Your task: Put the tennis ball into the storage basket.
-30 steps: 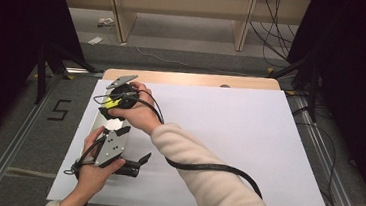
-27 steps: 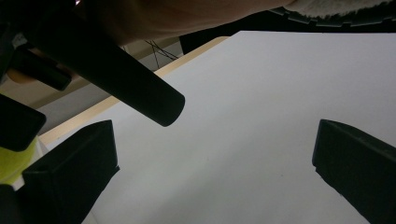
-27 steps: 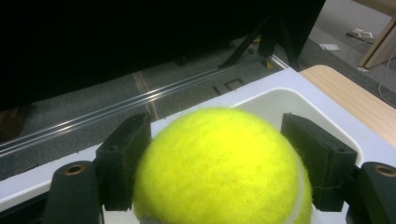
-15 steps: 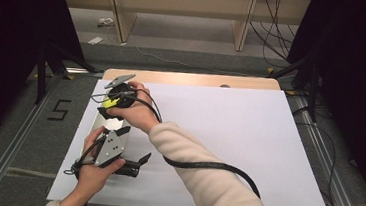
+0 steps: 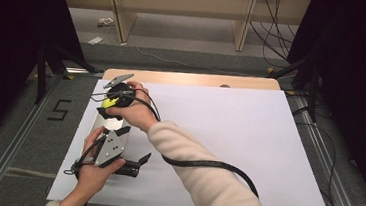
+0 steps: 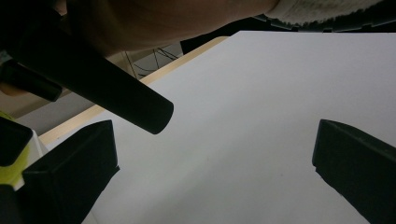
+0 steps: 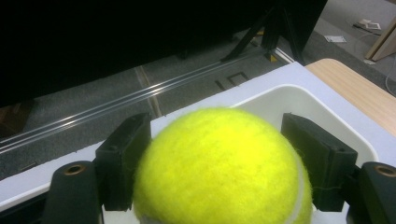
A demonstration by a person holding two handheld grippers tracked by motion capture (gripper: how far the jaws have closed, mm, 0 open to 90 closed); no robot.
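Tennis ball (image 7: 219, 168) bottom cut off, seemingly.

A cream fleece sleeve (image 5: 214, 186) covers the person's right arm. Each hand carries a black two-jaw gripper: the left gripper (image 5: 138, 163) bears a grey three-cornered plate, and the right gripper (image 5: 110, 107) trails a thick black cable.

I'm working in what looks like a lab recording bay: a desk (image 5: 248, 134) under a white sheet, dark curtains (image 5: 354, 73) on both sides, metal rails (image 5: 12, 143) along its edges, a taped number five (image 5: 59, 109) on the grey carpet, loose cables (image 5: 278, 26) behind.
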